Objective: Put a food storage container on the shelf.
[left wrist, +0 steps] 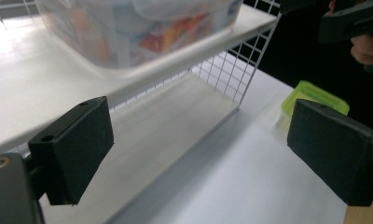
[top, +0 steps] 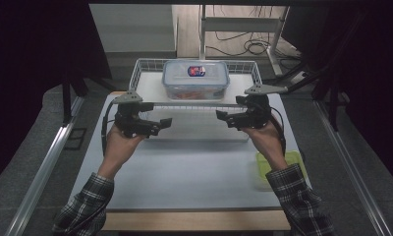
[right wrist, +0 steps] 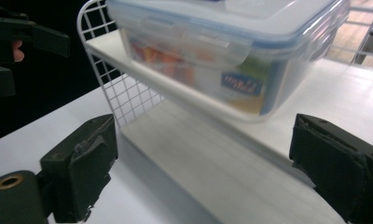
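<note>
Hovering with both claws, left [top: 166,121] and right [top: 222,116], spread wide and empty; the box [top: 196,78] sits on the shelf [top: 150,88] just ahead between them. Next, I judge, back away clear.

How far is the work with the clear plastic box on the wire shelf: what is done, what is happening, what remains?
Done: the clear lidded box sits on the upper board of the wire shelf. In hand: nothing; the left gripper and right gripper are open, apart from it. Possibly left: the green container on the table.
</note>
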{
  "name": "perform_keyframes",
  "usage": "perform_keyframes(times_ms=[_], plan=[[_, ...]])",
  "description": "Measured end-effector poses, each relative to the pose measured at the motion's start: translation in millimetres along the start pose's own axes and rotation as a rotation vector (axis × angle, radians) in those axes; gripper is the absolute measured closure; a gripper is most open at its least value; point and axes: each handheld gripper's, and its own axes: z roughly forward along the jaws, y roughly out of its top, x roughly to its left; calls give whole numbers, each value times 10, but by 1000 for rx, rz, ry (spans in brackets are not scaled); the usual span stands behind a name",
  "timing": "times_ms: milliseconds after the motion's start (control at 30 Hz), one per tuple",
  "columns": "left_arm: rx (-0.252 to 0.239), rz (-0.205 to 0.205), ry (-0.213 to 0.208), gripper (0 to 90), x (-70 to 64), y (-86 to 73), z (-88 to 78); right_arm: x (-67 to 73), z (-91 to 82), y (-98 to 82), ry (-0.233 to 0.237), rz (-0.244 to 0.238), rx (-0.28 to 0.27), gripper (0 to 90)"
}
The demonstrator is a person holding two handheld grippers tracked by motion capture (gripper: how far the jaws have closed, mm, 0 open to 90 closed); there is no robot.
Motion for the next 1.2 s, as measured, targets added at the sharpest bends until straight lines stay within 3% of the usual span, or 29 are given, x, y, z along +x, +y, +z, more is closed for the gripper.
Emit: perform_keyframes(times_ms=[300,467,667,933,1033,1200], plan=[[-6,1,1,16,-155,-292,-59,133,-86,-247,13,-40,13,40],[-9,28,18,10,-258,-411,-111,183,-131,-389,16,-56,12,31],[15,43,39,0,-373,-625,-118,213,-170,-601,28,-46,28,21],[41,28,40,0,-459,-905,-103,204,-224,-841,28,-37,46,21],[49,36,54,0,-476,-998,-101,237,-266,-926,46,-33,23,21],[50,20,53,8,-499,-1147,-126,303,-307,-1091,53,-23,37,23]])
